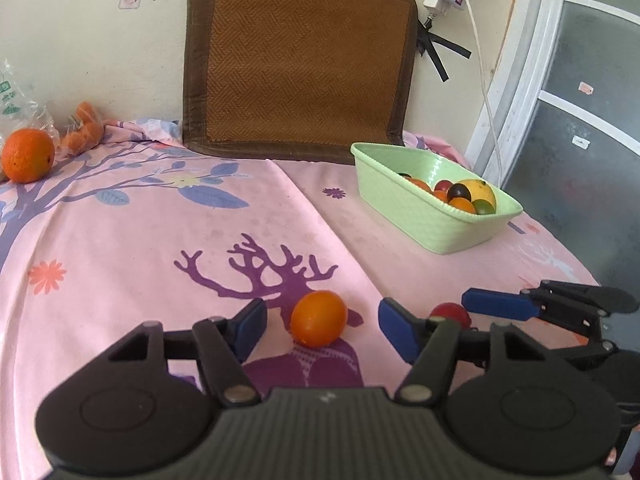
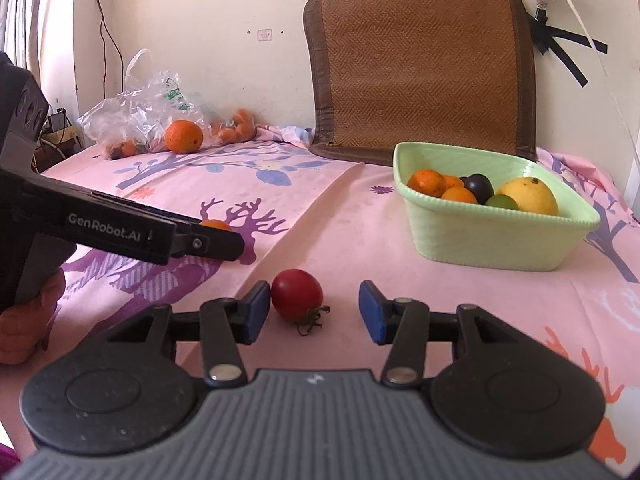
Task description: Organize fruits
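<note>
My left gripper (image 1: 322, 330) is open, with a small orange tomato (image 1: 318, 319) lying on the pink cloth between its blue pads. My right gripper (image 2: 314, 310) is open around a red tomato (image 2: 297, 294) with a green stem, which lies near the left pad. The red tomato also shows in the left wrist view (image 1: 450, 314), partly hidden. A green basket (image 2: 496, 232) at the right holds several fruits, among them a yellow one (image 2: 530, 195) and a dark plum (image 2: 479, 187). The basket also shows in the left wrist view (image 1: 416, 208).
A large orange (image 2: 183, 136) lies at the far left next to a clear plastic bag (image 2: 132, 116) and small orange pieces (image 2: 236, 128). A brown woven mat (image 2: 424, 68) leans on the back wall. A white cable (image 1: 482, 80) hangs at the right.
</note>
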Motion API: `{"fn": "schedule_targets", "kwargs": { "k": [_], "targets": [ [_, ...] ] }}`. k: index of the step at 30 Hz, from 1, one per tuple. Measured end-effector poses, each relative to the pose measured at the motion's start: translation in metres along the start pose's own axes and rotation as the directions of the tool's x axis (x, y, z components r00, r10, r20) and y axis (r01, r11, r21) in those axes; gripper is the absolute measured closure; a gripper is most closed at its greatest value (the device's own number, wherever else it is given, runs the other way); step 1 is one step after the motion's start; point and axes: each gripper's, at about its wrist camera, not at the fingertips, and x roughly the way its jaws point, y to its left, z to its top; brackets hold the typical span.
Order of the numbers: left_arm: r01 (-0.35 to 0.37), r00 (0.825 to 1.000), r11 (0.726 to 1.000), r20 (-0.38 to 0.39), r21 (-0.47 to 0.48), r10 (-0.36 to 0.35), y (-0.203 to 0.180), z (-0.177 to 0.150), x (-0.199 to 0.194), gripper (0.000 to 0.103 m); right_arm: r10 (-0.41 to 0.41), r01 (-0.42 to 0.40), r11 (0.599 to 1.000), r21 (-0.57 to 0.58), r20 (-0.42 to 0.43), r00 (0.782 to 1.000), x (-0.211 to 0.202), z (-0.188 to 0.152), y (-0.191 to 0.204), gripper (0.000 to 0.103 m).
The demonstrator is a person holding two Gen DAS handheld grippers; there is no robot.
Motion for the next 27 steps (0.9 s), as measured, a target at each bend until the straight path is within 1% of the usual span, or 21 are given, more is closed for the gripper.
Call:
{"fn": "schedule_targets", "kwargs": {
  "k": [2, 3, 4, 5, 6, 7, 9, 11, 13, 15, 18, 21, 25, 26, 27],
  "targets": [
    [-0.006, 1.0, 1.0, -0.008, 0.028, 0.006, -0.006, -0.001, 0.001, 0.049, 0.015, -0.016, 1.0, -0.019, -0.022, 1.0, 0.003, 0.0, 0.002, 0.053],
    [-0.019, 1.0, 0.999, -0.007, 0.048, 0.019, -0.009, -0.003, 0.0, 0.053, 0.016, -0.016, 0.999, -0.03, -0.027, 1.0, 0.004, -0.001, 0.003, 0.061],
    [-0.027, 1.0, 0.998, -0.007, 0.065, 0.028, -0.012, -0.004, 0.0, 0.055, 0.019, -0.02, 0.999, -0.042, -0.025, 1.0, 0.003, -0.001, 0.005, 0.067],
    [-0.034, 0.999, 0.997, -0.007, 0.074, 0.034, -0.013, -0.004, 0.0, 0.06, 0.019, -0.02, 0.998, -0.053, -0.023, 1.0, 0.003, 0.0, 0.005, 0.073],
    [-0.034, 0.999, 0.997, -0.01, 0.076, 0.035, -0.014, -0.003, 0.001, 0.071, 0.019, -0.02, 0.998, -0.052, -0.021, 1.0, 0.002, 0.0, 0.004, 0.073],
    [-0.027, 0.999, 0.997, -0.018, 0.072, 0.028, -0.014, -0.001, 0.001, 0.073, 0.018, -0.019, 0.999, -0.043, -0.013, 1.0, 0.001, 0.001, 0.002, 0.073],
    [0.025, 0.999, 0.999, -0.034, 0.044, -0.024, -0.013, 0.01, 0.003, 0.073, 0.002, -0.001, 1.0, -0.016, 0.031, 1.0, -0.005, 0.006, -0.007, 0.073],
    [0.054, 0.998, 0.997, -0.017, 0.048, -0.053, -0.018, 0.025, 0.006, 0.073, -0.036, 0.035, 0.999, 0.009, 0.098, 0.995, -0.014, 0.016, -0.018, 0.073],
    [0.093, 0.996, 0.994, 0.005, 0.051, -0.094, -0.026, 0.047, 0.011, 0.073, -0.091, 0.086, 0.996, 0.038, 0.164, 0.982, -0.02, 0.026, -0.032, 0.073],
    [0.146, 0.989, 0.988, 0.027, 0.044, -0.147, -0.034, 0.072, 0.021, 0.073, -0.159, 0.146, 0.986, 0.078, 0.203, 0.966, -0.021, 0.036, -0.05, 0.073],
    [0.197, 0.978, 0.978, 0.051, 0.066, -0.201, -0.051, 0.104, 0.044, 0.073, -0.21, 0.188, 0.974, 0.123, 0.204, 0.956, -0.013, 0.043, -0.073, 0.073],
    [0.227, 0.973, 0.972, 0.02, 0.055, -0.228, -0.063, 0.125, 0.076, 0.072, -0.245, 0.226, 0.967, 0.116, 0.188, 0.951, 0.0, 0.045, -0.085, 0.072],
    [0.23, 0.973, 0.973, -0.033, 0.013, -0.23, -0.068, 0.135, 0.114, 0.072, -0.267, 0.253, 0.963, 0.096, 0.193, 0.944, 0.012, 0.043, -0.091, 0.071],
    [0.233, 0.971, 0.972, -0.045, 0.002, -0.233, -0.069, 0.136, 0.12, 0.069, -0.267, 0.252, 0.963, 0.099, 0.199, 0.943, 0.013, 0.043, -0.093, 0.07],
    [0.233, 0.971, 0.972, -0.051, -0.01, -0.234, -0.068, 0.136, 0.124, 0.064, -0.261, 0.243, 0.964, 0.108, 0.207, 0.943, 0.011, 0.042, -0.093, 0.07]
  ]
}}
